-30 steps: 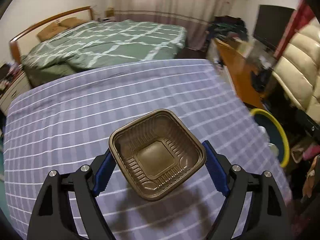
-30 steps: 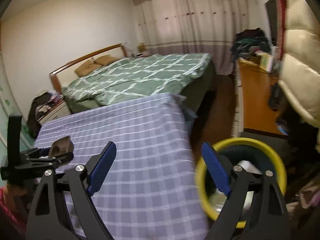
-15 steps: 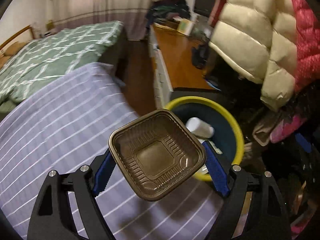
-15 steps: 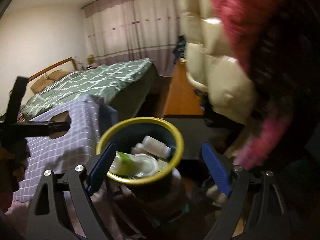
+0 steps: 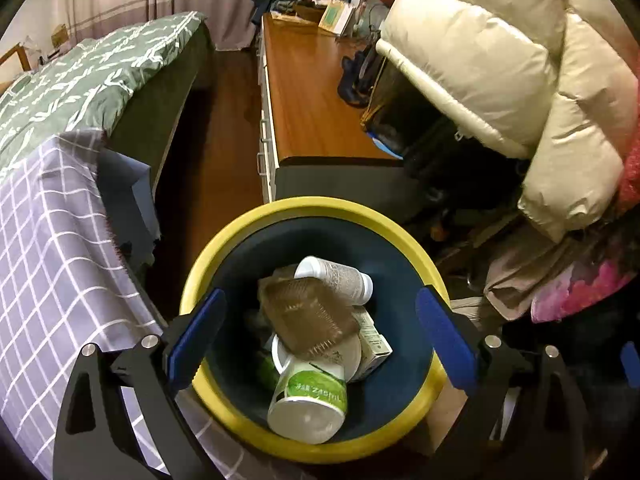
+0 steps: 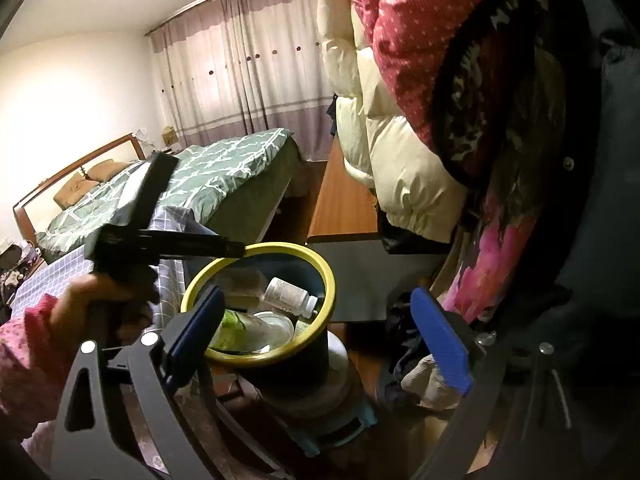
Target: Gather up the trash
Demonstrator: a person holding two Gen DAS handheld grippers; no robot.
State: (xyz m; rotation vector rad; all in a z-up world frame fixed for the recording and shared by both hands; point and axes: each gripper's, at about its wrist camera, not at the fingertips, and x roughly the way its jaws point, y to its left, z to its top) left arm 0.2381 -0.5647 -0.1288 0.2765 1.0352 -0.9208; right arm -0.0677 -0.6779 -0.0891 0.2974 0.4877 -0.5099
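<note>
As I look down my left wrist camera, my left gripper (image 5: 318,330) hangs directly above the trash bin (image 5: 240,240), its two blue pads (image 5: 196,336) spread wide and holding nothing; the spread nearly spans the bin's yellow rim. Inside the bin I count one brown plastic tray (image 5: 310,316), lying tilted on top of the pile, free of my fingers. Beneath and around it lie one white bottle (image 5: 340,278) on its side, one white cup with a green label (image 5: 308,396) tipped toward me, and one small carton (image 5: 374,340) wedged against the bin's dark wall. More scraps sit lower down, too dark for me to count. The bin stands just beside the corner of the purple checked tablecloth (image 5: 52,280), with a wooden desk (image 5: 308,92) beyond it and a cream puffer jacket (image 5: 500,68) hanging at right.

On my right wrist camera, my right gripper (image 6: 316,330) is likewise released, jaws wide apart with nothing between them, held lower and off to the side of the same bin (image 6: 316,264), looking across its rim. From here I make out the bottle (image 6: 290,294) and the green-labelled cup (image 6: 248,326); the tray is hidden. The other gripper (image 6: 168,240) appears side-on as a dark horizontal bar reaching over the bin's near edge, gripped from below by a hand (image 6: 104,300) in a pink sleeve. One green-quilted bed (image 6: 208,172) fills the background.
</note>
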